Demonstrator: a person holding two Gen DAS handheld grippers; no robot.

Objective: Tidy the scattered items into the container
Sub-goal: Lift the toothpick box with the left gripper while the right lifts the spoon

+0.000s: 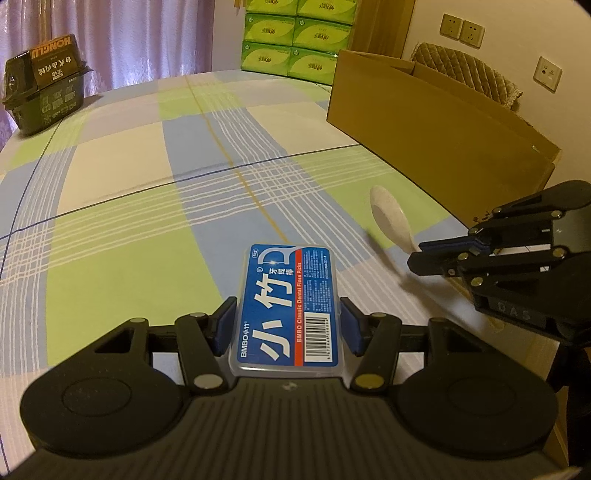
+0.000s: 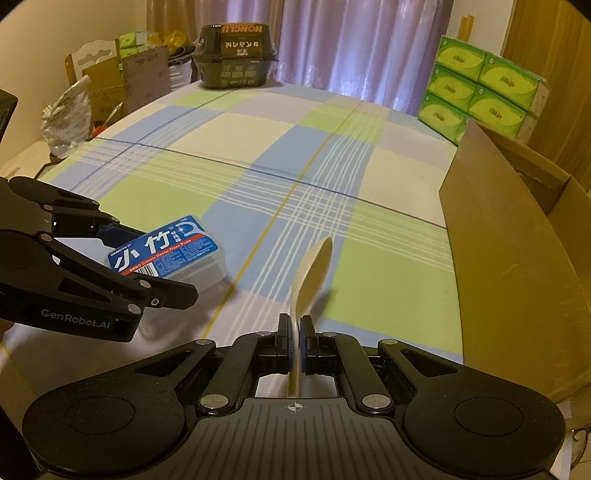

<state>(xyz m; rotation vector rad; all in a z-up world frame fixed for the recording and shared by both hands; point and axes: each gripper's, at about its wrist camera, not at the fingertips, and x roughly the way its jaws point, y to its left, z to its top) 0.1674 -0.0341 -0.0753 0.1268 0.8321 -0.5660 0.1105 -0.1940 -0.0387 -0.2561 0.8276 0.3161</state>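
Floss pick box: clear glossy plastic, shiny blue printed label. Spoon: matt cream plastic, faintly speckled. Cardboard box: plain brown, matt. Counter: woven plaid cloth, matt. Both grippers' bodies: matt black plastic, metal rivets.

Green tissue packs stacked by curtain; wall sockets; quilted chair behind.

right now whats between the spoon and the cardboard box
Nothing: only bare checked cloth lies between the spoon and the cardboard box, seen in the right wrist view.
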